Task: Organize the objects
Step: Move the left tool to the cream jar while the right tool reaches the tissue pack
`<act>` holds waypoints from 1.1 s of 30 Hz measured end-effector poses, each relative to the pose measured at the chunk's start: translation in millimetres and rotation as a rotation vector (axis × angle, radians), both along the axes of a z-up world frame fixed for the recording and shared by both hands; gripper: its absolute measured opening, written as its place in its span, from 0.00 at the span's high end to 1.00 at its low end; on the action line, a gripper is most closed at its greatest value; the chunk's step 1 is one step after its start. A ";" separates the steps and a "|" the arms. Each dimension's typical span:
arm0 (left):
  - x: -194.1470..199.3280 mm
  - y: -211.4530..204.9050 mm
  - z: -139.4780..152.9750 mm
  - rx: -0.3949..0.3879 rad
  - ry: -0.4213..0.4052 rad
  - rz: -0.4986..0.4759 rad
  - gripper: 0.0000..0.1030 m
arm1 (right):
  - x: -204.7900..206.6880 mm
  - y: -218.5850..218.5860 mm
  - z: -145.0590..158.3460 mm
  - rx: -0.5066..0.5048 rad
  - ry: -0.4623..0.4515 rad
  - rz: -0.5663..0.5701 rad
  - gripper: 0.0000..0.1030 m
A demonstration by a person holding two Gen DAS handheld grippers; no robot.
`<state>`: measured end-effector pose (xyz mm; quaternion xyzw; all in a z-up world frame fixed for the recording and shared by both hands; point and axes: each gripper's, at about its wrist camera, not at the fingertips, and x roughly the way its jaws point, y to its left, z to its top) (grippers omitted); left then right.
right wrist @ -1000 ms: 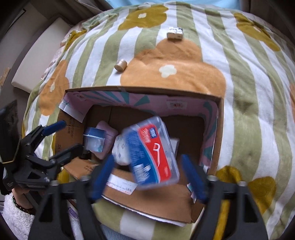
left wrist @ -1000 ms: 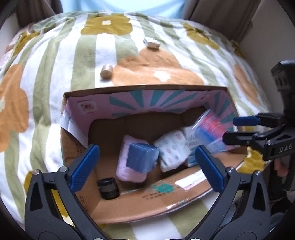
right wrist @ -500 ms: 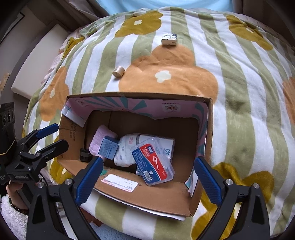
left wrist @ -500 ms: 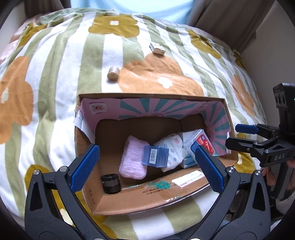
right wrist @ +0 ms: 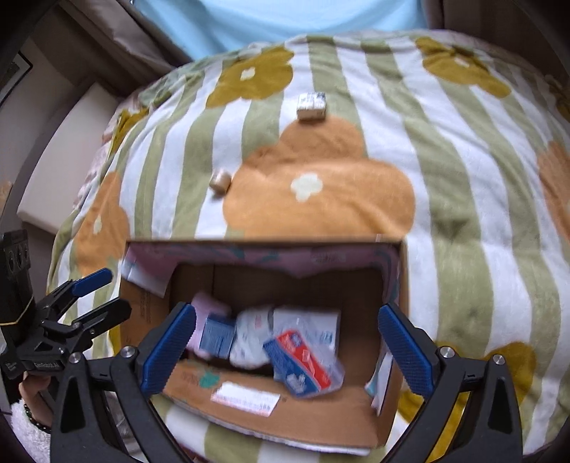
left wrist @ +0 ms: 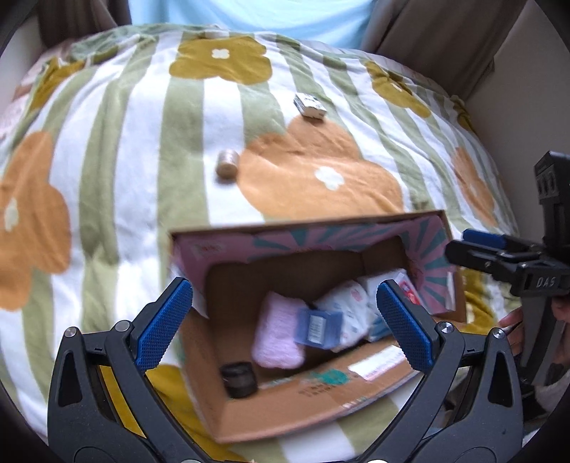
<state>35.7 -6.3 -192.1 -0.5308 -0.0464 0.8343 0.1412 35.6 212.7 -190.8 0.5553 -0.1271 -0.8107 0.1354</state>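
- The left gripper [left wrist: 285, 326] is being held with its blue-padded fingers [left wrist: 164, 324] spread wide and nothing gripped between them; its black frame is being cut off by the lower edge of the left wrist view.
- A black cylindrical object [left wrist: 239, 379] is being seen in the near left corner of the cardboard box [left wrist: 285, 413], partly hidden by the near wall; what it is cannot be told.
- A pink soft item [left wrist: 276, 338] is lying just right of it, with a blue small box [left wrist: 317, 327] resting against it, its label being too blurred to read.
- A white patterned packet [right wrist: 251, 338] is being pressed between the blue box and a clear red-and-blue pack [right wrist: 301, 359], which is lying tilted toward the near wall; its print is being smeared by blur.
- The box's right inner side is being partly covered by the right gripper [right wrist: 286, 347], whose fingers [right wrist: 406, 350] are also standing wide apart and empty.
- Far beyond the box, on the striped floral blanket [right wrist: 463, 213], a small tan cylinder [right wrist: 219, 181] and, farther right, a small white box [right wrist: 311, 105] are lying well apart.
- At the far blanket edge another small pale object [left wrist: 213, 34] is being seen, too small to identify.
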 end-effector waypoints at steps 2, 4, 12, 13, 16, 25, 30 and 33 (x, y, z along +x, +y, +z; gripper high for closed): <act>-10.5 -6.7 5.0 -0.021 0.018 0.000 0.00 | -9.1 -1.6 4.4 0.011 0.002 0.000 0.01; -23.1 -13.4 10.5 -0.039 0.037 -0.001 0.00 | -19.7 -2.3 10.0 0.029 0.009 -0.006 0.01; -84.9 -35.1 32.3 -0.075 0.110 -0.026 0.00 | -66.6 -9.0 40.8 0.144 0.089 -0.015 0.01; -92.2 -36.0 34.0 -0.078 0.110 -0.042 0.00 | -76.4 -10.0 43.9 0.161 0.096 -0.018 0.01; -119.7 -38.5 35.8 -0.084 0.103 -0.113 0.00 | -106.7 -13.3 50.9 0.198 0.116 0.001 0.01; -191.8 -20.3 -18.6 -0.109 0.008 -0.306 0.00 | -206.9 -23.6 36.8 0.169 0.123 0.036 0.01; -210.2 -12.1 -64.4 -0.079 -0.052 -0.357 0.12 | -251.8 -27.8 4.5 0.167 0.088 0.048 0.01; -216.1 -8.8 -88.3 -0.076 -0.080 -0.370 0.19 | -269.7 -26.8 -17.6 0.169 0.059 0.038 0.01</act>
